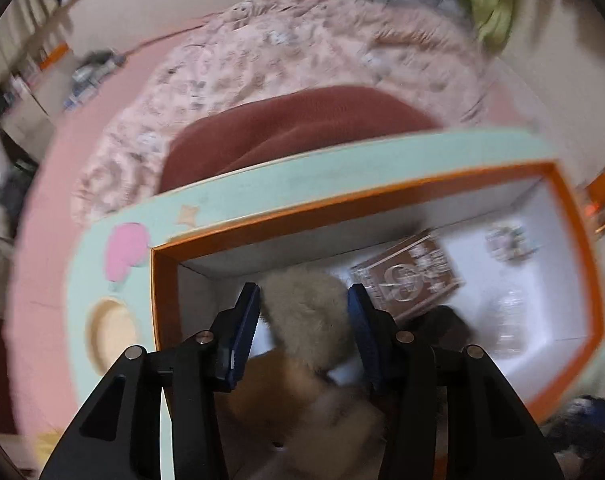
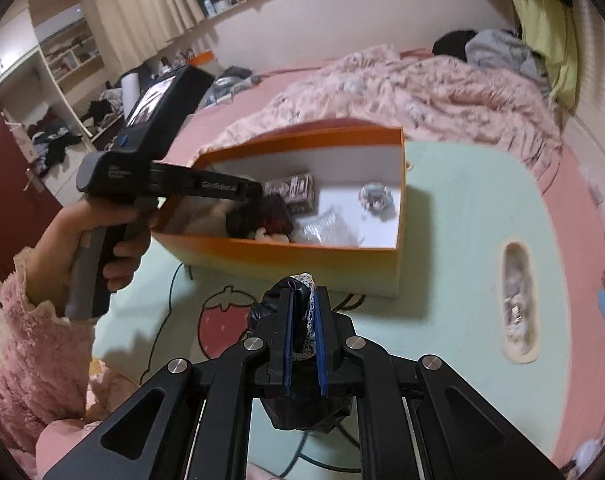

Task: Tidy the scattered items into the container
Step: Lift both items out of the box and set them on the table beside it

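An orange box (image 1: 286, 216) with a white inside stands on a mint-green mat (image 2: 462, 216). My left gripper (image 1: 302, 294) reaches down into the box's left end, shut on a fluffy beige plush toy (image 1: 306, 320) that fills the gap between the blue pads. In the right wrist view my right gripper (image 2: 305, 292) hovers over the mat just in front of the orange box (image 2: 302, 254). It is shut on a black cloth item with white lace trim (image 2: 302, 284).
In the box lie a brown patterned carton (image 1: 410, 276), a small round trinket (image 2: 376, 196), a clear plastic bag (image 2: 326, 228) and a dark hairy thing (image 2: 270, 216). A hand in a pink fluffy sleeve (image 2: 34, 320) holds the left tool. A rumpled pink quilt (image 2: 402, 92) lies behind.
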Demonstrator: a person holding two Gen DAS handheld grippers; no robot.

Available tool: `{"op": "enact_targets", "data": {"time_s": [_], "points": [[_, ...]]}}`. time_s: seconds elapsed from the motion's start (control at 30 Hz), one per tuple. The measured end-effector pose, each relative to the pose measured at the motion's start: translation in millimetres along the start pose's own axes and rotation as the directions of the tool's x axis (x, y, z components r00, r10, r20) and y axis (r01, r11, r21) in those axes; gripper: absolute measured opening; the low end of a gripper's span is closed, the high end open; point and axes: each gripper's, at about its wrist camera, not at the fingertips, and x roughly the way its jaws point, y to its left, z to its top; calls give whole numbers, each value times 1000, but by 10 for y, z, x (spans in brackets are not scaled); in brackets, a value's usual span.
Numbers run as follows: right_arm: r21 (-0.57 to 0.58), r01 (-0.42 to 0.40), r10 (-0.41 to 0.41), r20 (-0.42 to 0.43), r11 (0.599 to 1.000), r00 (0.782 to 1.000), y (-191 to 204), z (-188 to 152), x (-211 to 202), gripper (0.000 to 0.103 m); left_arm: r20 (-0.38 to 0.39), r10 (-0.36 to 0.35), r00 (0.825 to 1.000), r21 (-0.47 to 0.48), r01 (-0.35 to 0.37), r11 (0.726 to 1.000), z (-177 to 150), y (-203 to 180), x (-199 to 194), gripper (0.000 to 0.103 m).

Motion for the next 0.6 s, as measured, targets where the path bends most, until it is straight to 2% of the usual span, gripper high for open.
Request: {"op": "enact_targets", "data": {"time_s": [0.03, 0.1, 0.2, 0.27, 0.37, 0.5, 0.6], "points": [[0, -1, 1, -3, 1000, 1000, 0, -11, 27, 9, 5, 37, 999, 21, -37, 999, -15, -39, 23, 44], [-3, -2, 2, -7, 1000, 1000, -27, -4, 54, 9, 21, 34, 999, 31, -35, 999, -13, -58, 14, 44], [-8, -5, 5, -6, 1000, 1000, -30, -14, 60, 9, 44, 40, 998, 31, -42, 999, -8, -24, 13, 39], [-10, 5, -5, -1, 1000, 1000, -31, -22, 64, 10, 62, 15, 998, 30, -17, 999, -7, 10, -1, 38], [3, 7, -7, -1, 1000, 1000, -58, -26, 71, 10, 111, -76, 991, -10, 78, 997, -7, 116, -124, 38], [20, 5, -4, -2, 1000, 1000, -102, -21, 90, 10, 229, -156, 961, -58, 173, 983, -84, 285, -573, 38], [25, -1, 1, -5, 1000, 1000, -103, -24, 118, 10, 308, -268, 913, -56, 299, 953, -290, 399, -953, 38]]}}
